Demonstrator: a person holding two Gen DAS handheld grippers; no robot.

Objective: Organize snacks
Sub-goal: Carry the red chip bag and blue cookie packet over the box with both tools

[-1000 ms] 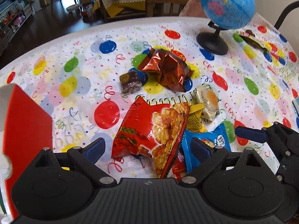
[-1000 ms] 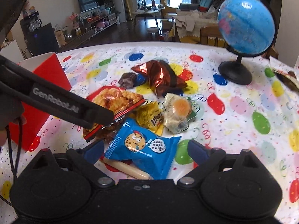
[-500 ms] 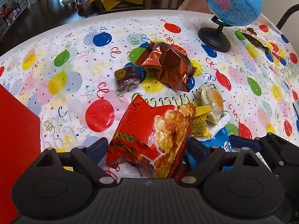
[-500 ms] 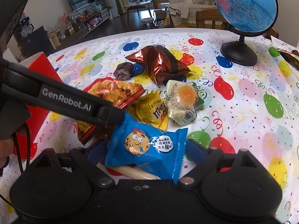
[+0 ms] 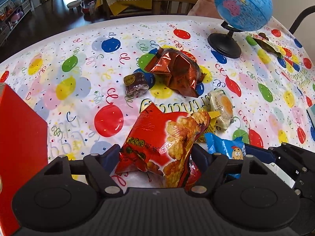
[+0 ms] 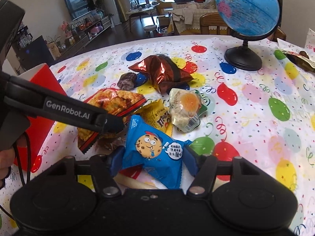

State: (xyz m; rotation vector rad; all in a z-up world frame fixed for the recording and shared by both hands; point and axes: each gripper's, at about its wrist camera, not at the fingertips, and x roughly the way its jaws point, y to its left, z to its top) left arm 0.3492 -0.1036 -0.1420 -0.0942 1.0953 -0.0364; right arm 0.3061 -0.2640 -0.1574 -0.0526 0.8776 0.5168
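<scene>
Left wrist view
Surface: a rounded table under a glossy white tablecloth (image 5: 82, 106) printed with coloured balloons, streamers and confetti.
Room: a dark floor beyond the far edge, a wooden chair (image 5: 173, 2) against the table, a cloth-draped piece of furniture behind it.
Left gripper (image 5: 155, 157): black plastic body with blue pads; the jaws pinch the lower end of a crinkly red rice-cracker bag (image 5: 161, 139), which stands tilted up between them.
Red box (image 5: 19, 137): smooth, flat-sided, at the left edge of the table.
Other snacks: a shiny copper-brown foil pack (image 5: 177, 72), creased and puffed, mid-table; a small dark round cake in clear wrap (image 5: 135, 83) just left of it; a pale vacuum-sealed egg pack (image 5: 221, 108) to the right.
Globe: a blue desk globe (image 5: 243, 4) on a black round base, at the far right.

Right wrist view
Right gripper (image 6: 153, 161): blue pads press both sides of a smooth blue cookie packet (image 6: 153, 151) with a cartoon cookie face; the packet bulges upward between them.
Beneath it: a pale stick-shaped snack (image 6: 135, 182) lies on the cloth.
Pile: a yellow candy pouch (image 6: 157, 118) sits just behind the blue packet, touching the egg pack and the red bag.
Room: a television (image 6: 80, 4) on a low cabinet, and large windows at the back.
</scene>
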